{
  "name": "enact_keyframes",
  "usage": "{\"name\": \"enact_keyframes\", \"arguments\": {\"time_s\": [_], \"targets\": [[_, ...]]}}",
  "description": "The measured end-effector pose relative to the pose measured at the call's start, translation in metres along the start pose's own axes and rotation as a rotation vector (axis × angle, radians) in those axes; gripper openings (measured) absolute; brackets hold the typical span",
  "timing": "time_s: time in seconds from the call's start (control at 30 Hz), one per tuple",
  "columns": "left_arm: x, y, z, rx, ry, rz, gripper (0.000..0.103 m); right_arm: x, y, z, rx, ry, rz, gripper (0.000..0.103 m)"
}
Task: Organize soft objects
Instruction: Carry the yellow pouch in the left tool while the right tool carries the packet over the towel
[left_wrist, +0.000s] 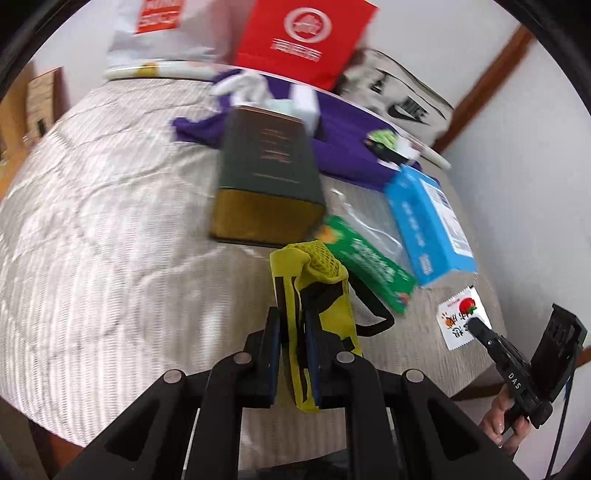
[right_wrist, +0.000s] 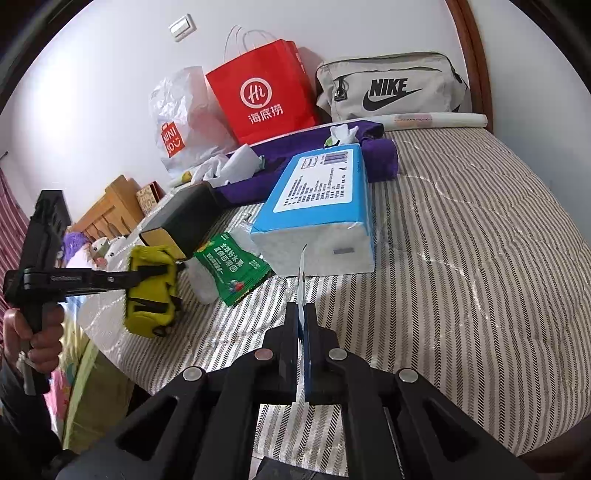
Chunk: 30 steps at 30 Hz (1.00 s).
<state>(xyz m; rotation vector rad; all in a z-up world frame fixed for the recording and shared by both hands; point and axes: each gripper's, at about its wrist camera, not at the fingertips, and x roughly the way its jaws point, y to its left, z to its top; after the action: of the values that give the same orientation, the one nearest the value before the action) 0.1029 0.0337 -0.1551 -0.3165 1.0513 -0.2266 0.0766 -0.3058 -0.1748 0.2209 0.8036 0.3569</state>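
Observation:
My left gripper (left_wrist: 290, 314) is shut on a yellow pouch with black straps (left_wrist: 314, 291) and holds it above the striped bed; the pouch also shows in the right wrist view (right_wrist: 151, 288), held by the left gripper (right_wrist: 147, 273). My right gripper (right_wrist: 301, 310) is shut on a thin white packet with a strawberry print (right_wrist: 301, 280), seen edge-on. In the left wrist view that packet (left_wrist: 460, 317) hangs from the right gripper (left_wrist: 471, 325) at the lower right.
On the striped bed (right_wrist: 461, 258) lie a blue tissue pack (right_wrist: 321, 206), a green snack packet (right_wrist: 232, 269), a dark box (left_wrist: 266, 173), a purple cloth (left_wrist: 343, 147). A red paper bag (right_wrist: 262, 96), a Miniso plastic bag (right_wrist: 177, 125) and a Nike bag (right_wrist: 391, 88) stand against the wall.

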Motion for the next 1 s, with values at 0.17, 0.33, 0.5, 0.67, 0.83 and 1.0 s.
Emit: {"name": "enact_keyframes", "arguments": {"time_s": [0.17, 0.33, 0.5, 0.67, 0.83, 1.0], "targets": [[-0.006, 0.02, -0.001, -0.035, -0.025, -0.007, 0.013, 0.005, 0.003, 0.001, 0.004, 0.018, 0.003, 0.002], [-0.01, 0.031, 0.0, -0.062, -0.037, -0.052, 0.012, 0.002, 0.007, 0.005, 0.006, 0.019, -0.006, 0.002], [-0.013, 0.035, 0.002, -0.07, -0.045, -0.09, 0.011, -0.003, 0.011, 0.011, 0.014, 0.015, -0.017, 0.002], [-0.024, 0.036, 0.004, -0.062, -0.063, -0.116, 0.01, -0.007, 0.018, 0.015, 0.009, 0.012, -0.028, 0.002], [-0.029, 0.033, 0.005, -0.049, -0.068, -0.123, 0.009, -0.008, 0.024, 0.02, 0.005, 0.009, -0.024, 0.002], [-0.037, 0.027, 0.007, -0.031, -0.091, -0.136, 0.009, -0.012, 0.028, 0.027, -0.007, -0.001, -0.026, 0.002]]}}
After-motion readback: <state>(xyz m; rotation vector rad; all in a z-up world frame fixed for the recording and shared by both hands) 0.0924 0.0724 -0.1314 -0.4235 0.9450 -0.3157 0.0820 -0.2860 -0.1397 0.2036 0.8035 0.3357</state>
